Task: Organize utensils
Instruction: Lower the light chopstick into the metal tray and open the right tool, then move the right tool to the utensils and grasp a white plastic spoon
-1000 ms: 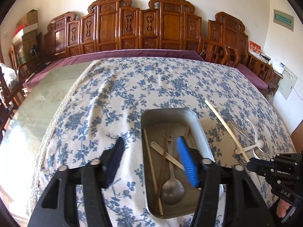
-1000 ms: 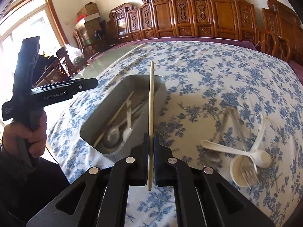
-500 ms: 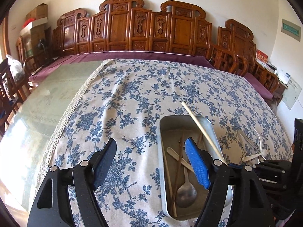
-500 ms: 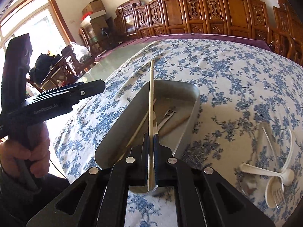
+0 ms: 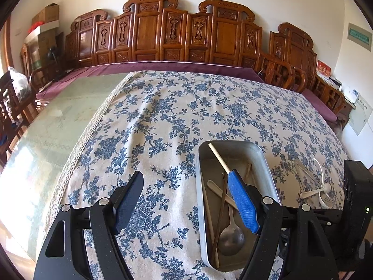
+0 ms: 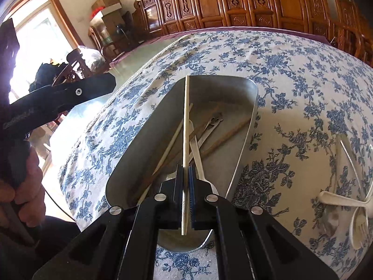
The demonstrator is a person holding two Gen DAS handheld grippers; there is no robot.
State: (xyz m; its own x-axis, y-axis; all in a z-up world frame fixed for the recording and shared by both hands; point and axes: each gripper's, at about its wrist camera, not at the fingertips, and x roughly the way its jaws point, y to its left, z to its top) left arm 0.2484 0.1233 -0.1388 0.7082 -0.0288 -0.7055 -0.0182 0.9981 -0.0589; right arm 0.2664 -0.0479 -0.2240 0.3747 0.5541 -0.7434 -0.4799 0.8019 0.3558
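The right hand-held gripper (image 6: pixel 185 200) is pinched narrow on a pale chopstick (image 6: pixel 185 126), its pads tight against the lower part of the stick. The stick runs forward from the jaws over the metal tray (image 6: pixel 247 126), its far tip reaching about to the tray's far rim. Whether the tip touches the rim I cannot tell.

The left hand-held gripper (image 5: pixel 186 200) stands wide with nothing between its fingers; its blue pad (image 5: pixel 242 203) hangs over the tray's near half, the other finger over the flowered cloth (image 5: pixel 163 116) beside the tray's left wall.

In the tray lie a metal spoon (image 5: pixel 230 235), a white spoon (image 5: pixel 216 186) and several brown and pale chopsticks, crossing one another.

The tray sits near the worktop's near edge. To its right, well apart from it, white plastic cutlery (image 6: pixel 349 205) lies in a small heap on the cloth.

Beyond the cloth's far edge stands a row of carved wooden chairs (image 5: pixel 177 32).
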